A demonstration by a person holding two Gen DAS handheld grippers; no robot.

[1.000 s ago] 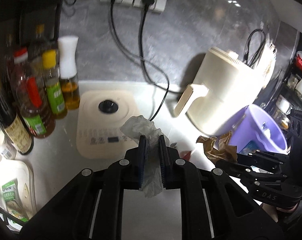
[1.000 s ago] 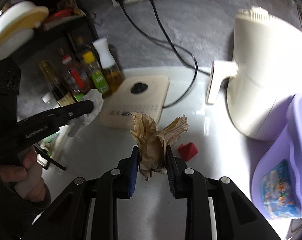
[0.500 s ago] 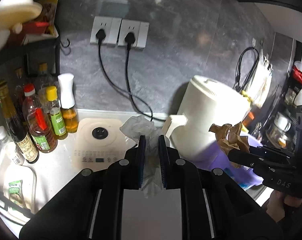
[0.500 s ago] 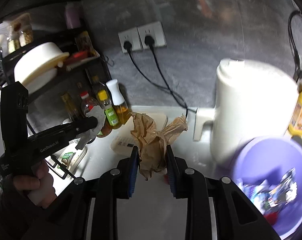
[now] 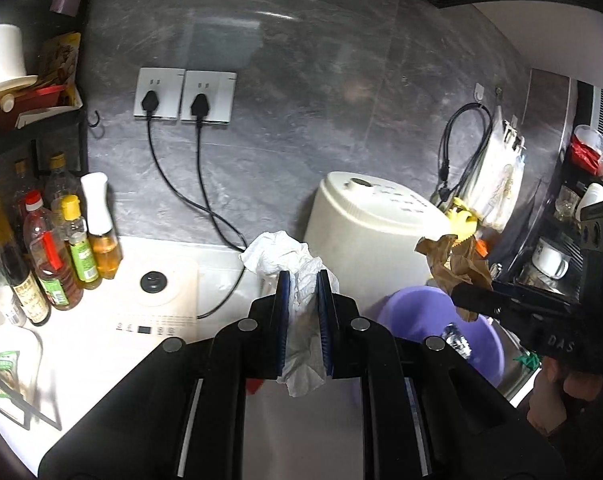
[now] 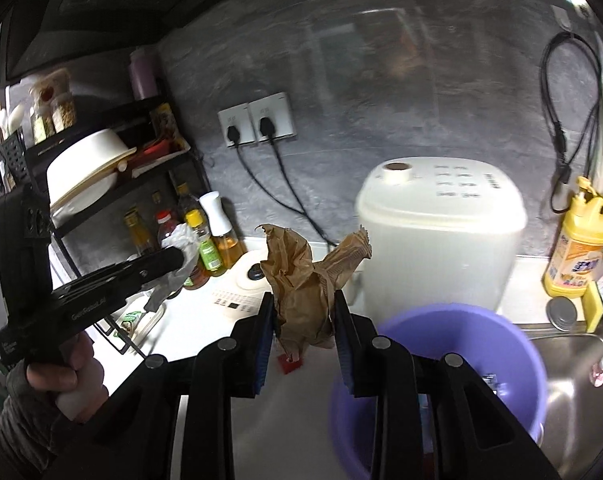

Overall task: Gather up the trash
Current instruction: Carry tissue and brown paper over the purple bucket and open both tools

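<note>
My left gripper [image 5: 303, 280] is shut on a crumpled white tissue [image 5: 285, 254] and holds it above the counter; the tissue also shows in the right wrist view [image 6: 179, 240]. My right gripper [image 6: 303, 302] is shut on a crumpled brown paper [image 6: 301, 276], also seen in the left wrist view [image 5: 455, 264], held high just left of the purple bucket [image 6: 513, 344]. The purple bucket [image 5: 485, 344] holds some wrappers. A small red scrap [image 6: 289, 364] lies on the counter below the brown paper.
A cream air fryer [image 6: 441, 220] stands behind the bucket. A flat cream appliance [image 5: 157, 300] lies on the counter, with sauce bottles [image 5: 53, 256] to the left. A yellow detergent bottle [image 6: 581, 252] and a steel sink [image 6: 573, 368] are to the right. Two cords [image 5: 205, 200] hang from wall sockets.
Both grippers have risen well above the counter with their trash still held. The right gripper has moved toward the purple bucket, which now sits just below and right of it.
</note>
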